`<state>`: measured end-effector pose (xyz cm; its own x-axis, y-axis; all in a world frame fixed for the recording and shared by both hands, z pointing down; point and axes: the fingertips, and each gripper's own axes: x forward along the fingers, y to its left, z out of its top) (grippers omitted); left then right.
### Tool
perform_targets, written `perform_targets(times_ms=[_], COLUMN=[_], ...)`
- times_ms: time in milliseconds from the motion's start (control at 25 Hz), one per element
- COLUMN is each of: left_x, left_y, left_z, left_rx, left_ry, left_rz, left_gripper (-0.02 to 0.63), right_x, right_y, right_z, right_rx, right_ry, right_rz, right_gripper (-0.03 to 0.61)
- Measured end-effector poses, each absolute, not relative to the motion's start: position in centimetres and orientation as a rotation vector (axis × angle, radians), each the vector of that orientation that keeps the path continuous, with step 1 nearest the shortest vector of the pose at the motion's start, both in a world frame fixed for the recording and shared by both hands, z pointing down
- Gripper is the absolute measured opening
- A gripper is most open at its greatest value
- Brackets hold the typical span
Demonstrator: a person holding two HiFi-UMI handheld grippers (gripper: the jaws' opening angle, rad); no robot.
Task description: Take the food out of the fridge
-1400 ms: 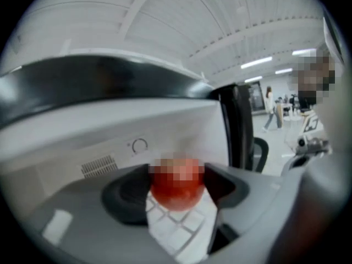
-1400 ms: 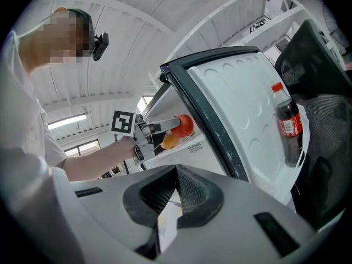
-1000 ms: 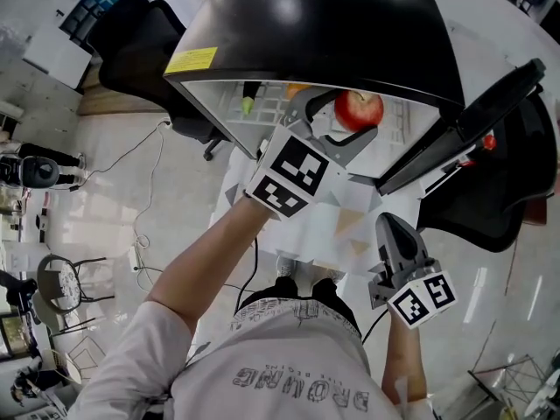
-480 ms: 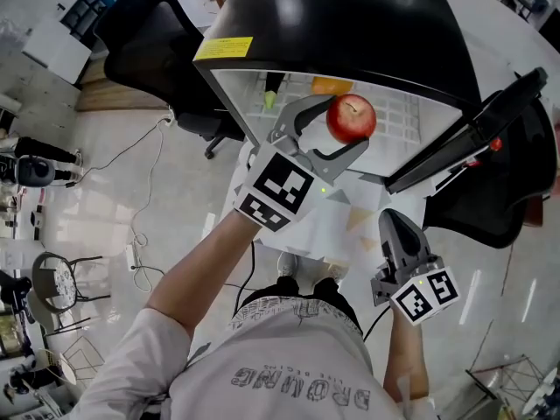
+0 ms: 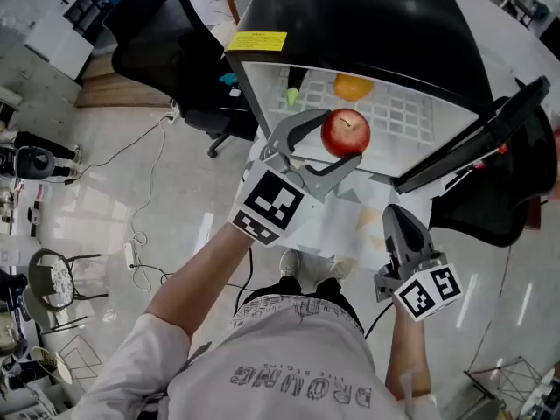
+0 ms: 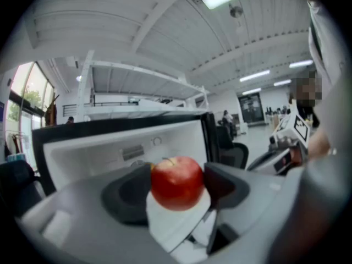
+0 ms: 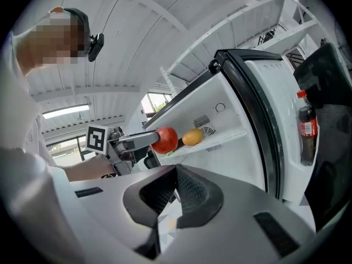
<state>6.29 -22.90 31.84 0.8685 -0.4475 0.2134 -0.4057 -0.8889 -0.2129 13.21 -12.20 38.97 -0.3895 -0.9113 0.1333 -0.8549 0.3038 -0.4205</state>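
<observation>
A small black fridge [image 5: 350,16] stands with its door [image 5: 477,147] swung open to the right. My left gripper [image 5: 337,143] is shut on a red apple [image 5: 345,132], held just in front of the fridge opening; the apple [image 6: 177,182] fills the space between the jaws in the left gripper view. An orange [image 5: 353,86] and a small green item [image 5: 293,96] lie on the white wire shelf [image 5: 394,116] inside. My right gripper [image 5: 401,226] hangs lower right, shut and empty, its pads [image 7: 190,194] pressed together. The right gripper view shows the apple [image 7: 165,139] and orange [image 7: 192,137].
A red-capped bottle [image 7: 306,126] stands in the door rack. A patterned cloth [image 5: 341,221] covers the table under the fridge. A black office chair [image 5: 162,46] stands to the left, on a glossy floor with cables [image 5: 140,226].
My left gripper has drawn the apple back out of the fridge, toward me and slightly down. The orange behind it now shows fully. The right gripper stays put.
</observation>
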Motion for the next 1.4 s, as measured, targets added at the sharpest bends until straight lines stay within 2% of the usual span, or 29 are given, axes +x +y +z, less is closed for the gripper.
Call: perform_targets(times_ms=[600,1400], left_x=[0.7,-2.9], left_y=[-21.6,-21.7], left_z=[33.2,35.1], left_rx=[-2.928,-2.973], left_ry=[0.664,0.712], left_rz=[-0.372,-0.352], left_gripper=[0.307,0.307], right_x=[10.8,9.4], right_y=[-12.5,-14.6], right_z=[38.0,37.5], right_rx=[-1.71,-1.711], right_ry=[2.419,2.464], right_rz=[-0.618,-0.593], right_gripper=[-0.012,-0.012])
